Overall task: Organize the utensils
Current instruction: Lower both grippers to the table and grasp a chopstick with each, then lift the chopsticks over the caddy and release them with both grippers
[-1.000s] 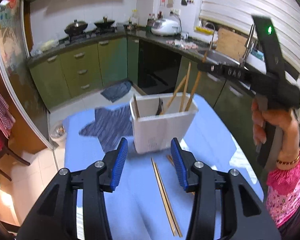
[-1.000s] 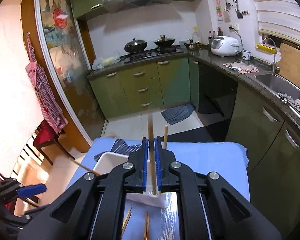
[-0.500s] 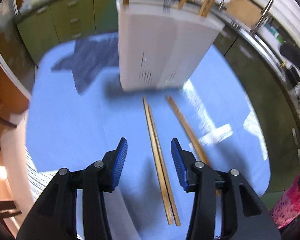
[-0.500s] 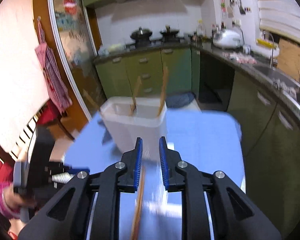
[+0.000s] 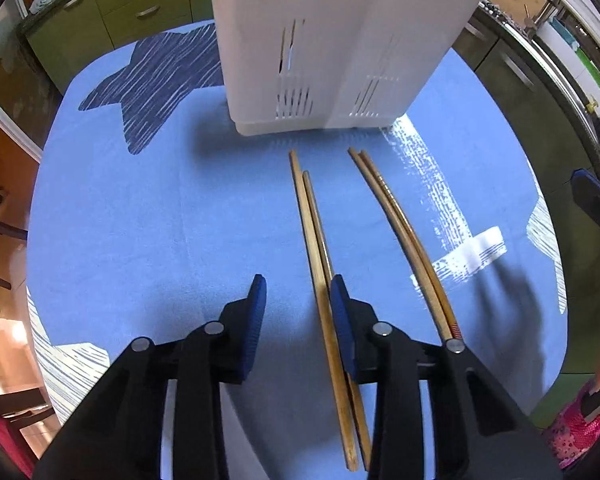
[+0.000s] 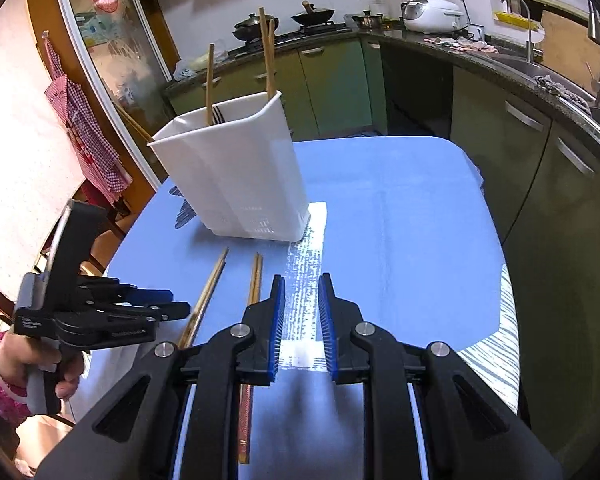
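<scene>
Closing the left gripper [image 5: 298,312] around a pale wooden chopstick pair [image 5: 320,276] lying before the tall white plastic utensil holder [image 5: 336,40]; pads not yet pressing. Hovering nearby, the right gripper [image 6: 302,320], slightly parted, empty.

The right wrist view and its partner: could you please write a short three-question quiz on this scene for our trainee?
1. True or false: the white utensil holder lies tipped on its side.
2. How many chopsticks lie loose on the blue tablecloth? A) two B) four C) six
3. In a word, what is held between the jaws of the right gripper?

Key
1. False: it stands upright.
2. B: two pairs, side by side in front of the holder.
3. Nothing: the jaws stand apart over bare cloth.
</scene>
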